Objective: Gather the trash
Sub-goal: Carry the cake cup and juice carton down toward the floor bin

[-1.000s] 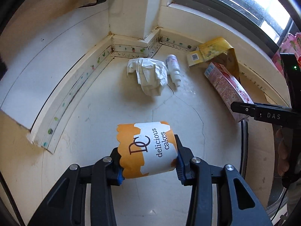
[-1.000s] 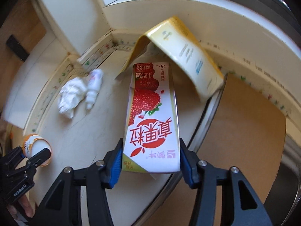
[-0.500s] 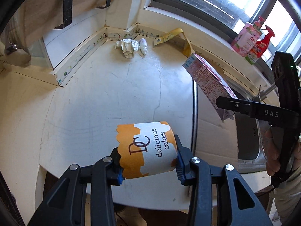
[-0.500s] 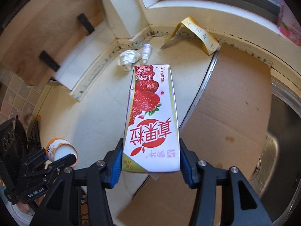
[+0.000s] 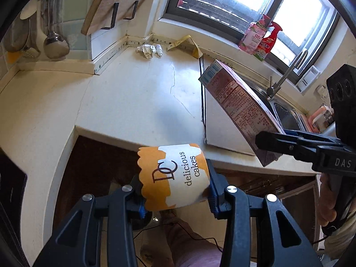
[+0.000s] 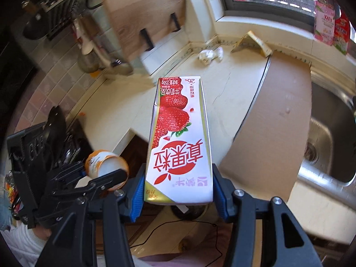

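A paper cake cup [image 5: 175,175] printed in orange and white is pinched between the blue pads of the left claw [image 5: 175,191], and a strawberry milk carton [image 6: 180,142] is pinched near its base by the right claw [image 6: 178,191]. Both items are held in the air just off the near edge of the worktop [image 5: 133,102], above dark cabinet fronts and floor. More trash is left at the far corner of the worktop: a crumpled white tissue [image 5: 145,50], a small white bottle [image 5: 159,50] touching it, and a folded yellow wrapper [image 5: 189,44] beside the wall. A sheet of cardboard [image 6: 276,115] is laid beside the steel sink [image 6: 329,133] on the right.

No bin is seen in either view, so the drop point cannot be judged. The main risk is judged to be a slip: the carton is gripped only at one end, so a quick swing could lever it out of the pads. The cup is thin-walled, and it could be crushed or squeezed out if the grip is tightened. The two claws are carried close together, so a collision between them could knock either item loose onto the floor.
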Available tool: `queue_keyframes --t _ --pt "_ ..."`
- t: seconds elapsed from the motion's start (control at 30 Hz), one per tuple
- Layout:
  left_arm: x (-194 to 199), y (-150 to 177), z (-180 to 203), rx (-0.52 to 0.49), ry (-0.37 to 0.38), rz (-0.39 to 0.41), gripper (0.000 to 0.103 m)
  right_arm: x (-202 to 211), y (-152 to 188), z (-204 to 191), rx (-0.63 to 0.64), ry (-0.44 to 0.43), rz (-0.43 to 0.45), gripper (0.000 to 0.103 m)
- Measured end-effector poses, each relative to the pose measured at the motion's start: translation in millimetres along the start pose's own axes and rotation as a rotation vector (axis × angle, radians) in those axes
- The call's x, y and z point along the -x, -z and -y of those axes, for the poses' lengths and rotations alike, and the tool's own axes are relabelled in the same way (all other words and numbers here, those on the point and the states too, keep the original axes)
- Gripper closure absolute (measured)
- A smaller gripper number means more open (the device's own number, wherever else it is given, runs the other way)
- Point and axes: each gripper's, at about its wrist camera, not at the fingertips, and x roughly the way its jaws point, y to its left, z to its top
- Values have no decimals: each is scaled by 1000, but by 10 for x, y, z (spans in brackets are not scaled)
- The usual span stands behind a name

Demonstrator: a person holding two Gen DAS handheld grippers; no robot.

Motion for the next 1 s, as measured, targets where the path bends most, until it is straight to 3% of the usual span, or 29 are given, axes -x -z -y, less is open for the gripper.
queue_keyframes --t 0.23,0.5,0.83,1.0 --pt "42 605 -260 85 26 -73 63 -255 613 -96 -150 -131 -198 50" --pt "-389 1187 -629 190 -4 -211 63 -987 1118 47 -274 -143 -416 50" --pt "-1711 1887 -1335 289 -31 -362 63 -2665 1814 285 -189 -48 -663 50" --pt "-2472 2167 -1616 300 -20 -417 62 -3477 2102 412 -163 -1 -725 50"
